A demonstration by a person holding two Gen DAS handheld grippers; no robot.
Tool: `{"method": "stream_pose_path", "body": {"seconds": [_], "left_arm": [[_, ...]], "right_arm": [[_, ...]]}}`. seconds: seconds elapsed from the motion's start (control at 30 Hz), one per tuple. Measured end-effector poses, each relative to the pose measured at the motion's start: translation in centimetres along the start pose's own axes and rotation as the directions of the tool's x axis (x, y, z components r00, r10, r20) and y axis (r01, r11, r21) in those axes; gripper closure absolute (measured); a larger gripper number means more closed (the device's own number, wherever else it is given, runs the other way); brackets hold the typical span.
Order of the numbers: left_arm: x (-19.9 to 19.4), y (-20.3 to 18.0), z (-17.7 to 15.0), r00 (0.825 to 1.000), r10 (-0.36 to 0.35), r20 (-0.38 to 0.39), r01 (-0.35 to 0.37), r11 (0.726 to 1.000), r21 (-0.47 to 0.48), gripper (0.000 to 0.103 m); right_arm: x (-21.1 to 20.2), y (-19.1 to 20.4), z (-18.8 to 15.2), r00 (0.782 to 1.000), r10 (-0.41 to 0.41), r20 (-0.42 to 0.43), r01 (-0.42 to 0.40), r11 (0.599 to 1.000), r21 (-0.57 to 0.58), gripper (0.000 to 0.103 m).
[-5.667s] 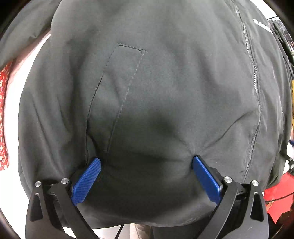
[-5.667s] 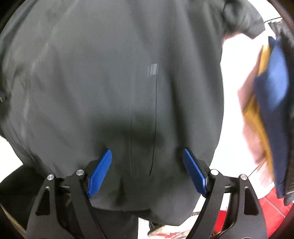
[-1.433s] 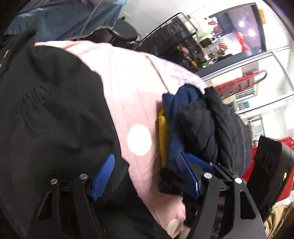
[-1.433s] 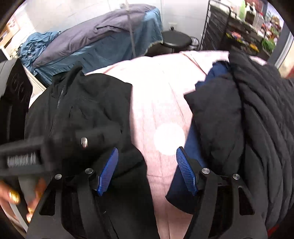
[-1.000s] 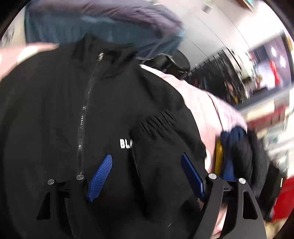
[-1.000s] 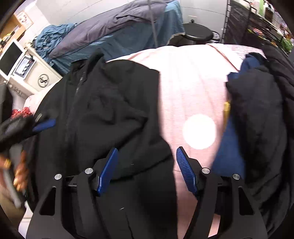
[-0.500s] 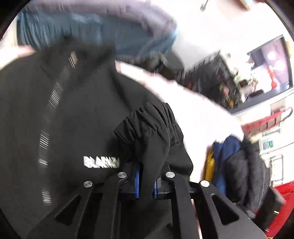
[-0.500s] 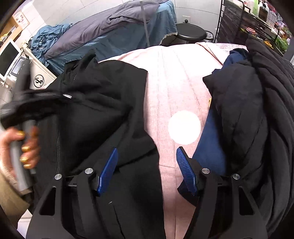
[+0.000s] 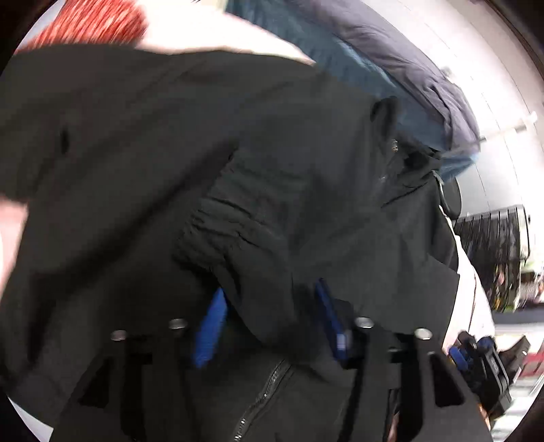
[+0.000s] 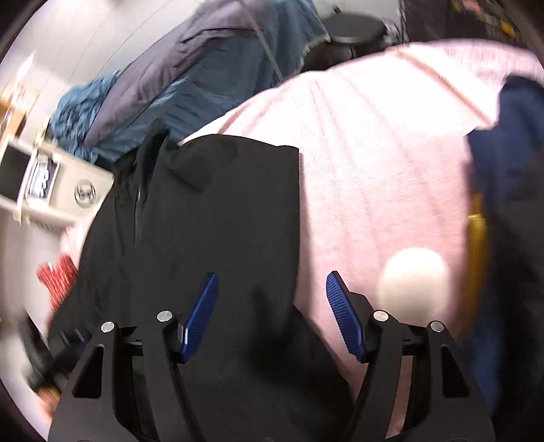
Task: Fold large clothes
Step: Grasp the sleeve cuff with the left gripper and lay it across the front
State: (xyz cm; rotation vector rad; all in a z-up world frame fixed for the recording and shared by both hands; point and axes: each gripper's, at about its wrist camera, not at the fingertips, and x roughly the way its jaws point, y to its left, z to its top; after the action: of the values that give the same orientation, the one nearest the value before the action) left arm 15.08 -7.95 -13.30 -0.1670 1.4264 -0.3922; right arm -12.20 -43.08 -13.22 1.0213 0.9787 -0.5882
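A black zip jacket (image 10: 210, 210) lies on a pink cloth-covered table (image 10: 374, 163). In the left wrist view the jacket (image 9: 170, 153) fills the frame, blurred. Its gathered sleeve cuff (image 9: 231, 221) lies between the blue pads of my left gripper (image 9: 270, 299), which stand apart around it. My right gripper (image 10: 270, 289) is open and empty, low over the jacket's right edge where it meets the pink cloth.
A pile of dark, navy and yellow clothes (image 10: 510, 190) sits at the table's right. Blue and grey bedding (image 10: 204, 68) lies behind the table. A white machine (image 10: 51, 183) stands at the left. A red patterned cloth (image 9: 88, 23) lies beyond the jacket.
My left gripper, shut on the sleeve cuff half a second ago, has carried it across the jacket body and its pads have opened. My right gripper has moved lower and left over the jacket's edge.
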Motion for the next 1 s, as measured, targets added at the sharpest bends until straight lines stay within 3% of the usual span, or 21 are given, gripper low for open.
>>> {"method": "stream_pose_path", "body": {"seconds": [0.07, 0.13, 0.2, 0.27, 0.33, 0.47, 0.6, 0.7, 0.77, 0.83, 0.87, 0.9, 1.0], "left_arm": [[0.2, 0.2, -0.4, 1.000, 0.006, 0.017, -0.005, 1.000, -0.006, 0.025], [0.3, -0.4, -0.7, 0.999, 0.018, 0.032, -0.018, 1.000, 0.012, 0.022], [0.4, -0.9, -0.7, 1.000, 0.012, 0.026, -0.013, 0.999, 0.036, 0.021], [0.8, -1.5, -0.2, 1.000, 0.020, 0.015, -0.021, 0.998, 0.057, 0.021], [0.7, -1.1, 0.8, 1.000, 0.008, 0.005, -0.009, 0.998, 0.060, 0.021], [2.1, -2.4, 1.2, 1.000, -0.016, -0.016, 0.018, 0.995, 0.094, 0.020], [4.3, -5.2, 0.8, 0.999, 0.025, -0.047, -0.015, 0.981, 0.194, 0.020], [5.4, -5.9, 0.6, 0.995, 0.093, -0.043, -0.082, 0.974, 0.212, 0.019], [5.4, -5.6, 0.8, 0.994, 0.098, -0.049, -0.086, 0.976, 0.198, 0.019], [4.3, -5.5, 1.0, 0.995, 0.102, -0.004, -0.100, 0.978, 0.181, 0.019], [3.6, -5.5, 1.0, 0.995, 0.097, 0.028, -0.101, 0.978, 0.184, 0.019], [3.1, -5.8, 1.0, 0.993, 0.103, 0.054, -0.111, 0.976, 0.188, 0.019], [1.4, -6.9, 0.6, 0.985, 0.101, 0.141, -0.131, 0.966, 0.222, 0.019]], "right_arm": [[1.9, 0.0, 0.7, 1.000, -0.017, -0.017, 0.017, 1.000, 0.007, 0.037], [3.8, 0.0, 0.9, 0.998, -0.025, -0.060, 0.026, 1.000, 0.012, 0.039], [4.8, 0.0, 0.6, 0.994, 0.061, -0.088, -0.057, 0.998, 0.041, 0.080], [4.0, 0.3, 0.6, 0.998, 0.052, -0.040, -0.052, 0.999, 0.005, 0.094], [1.6, 0.2, 0.9, 0.998, -0.002, 0.068, 0.003, 1.000, -0.013, 0.097], [-1.4, -1.6, 1.8, 0.980, -0.085, 0.183, 0.081, 0.996, 0.029, 0.101], [-0.3, -2.6, 2.3, 0.986, -0.124, 0.113, 0.123, 0.992, 0.015, 0.101], [-0.1, -2.1, 2.3, 0.984, -0.157, 0.089, 0.158, 0.987, -0.007, 0.094], [-1.3, -1.8, 1.9, 0.974, -0.196, 0.111, 0.198, 0.980, -0.006, 0.090], [-3.1, -0.9, 1.3, 0.959, -0.215, 0.182, 0.229, 0.972, -0.057, 0.074], [-3.9, 0.1, 0.6, 0.949, -0.215, 0.229, 0.243, 0.965, -0.098, 0.052], [-4.5, 0.8, -0.1, 0.945, -0.203, 0.258, 0.243, 0.961, -0.135, 0.041], [-3.5, 4.2, -2.2, 0.959, -0.156, 0.236, 0.228, 0.920, -0.318, 0.041]]}}
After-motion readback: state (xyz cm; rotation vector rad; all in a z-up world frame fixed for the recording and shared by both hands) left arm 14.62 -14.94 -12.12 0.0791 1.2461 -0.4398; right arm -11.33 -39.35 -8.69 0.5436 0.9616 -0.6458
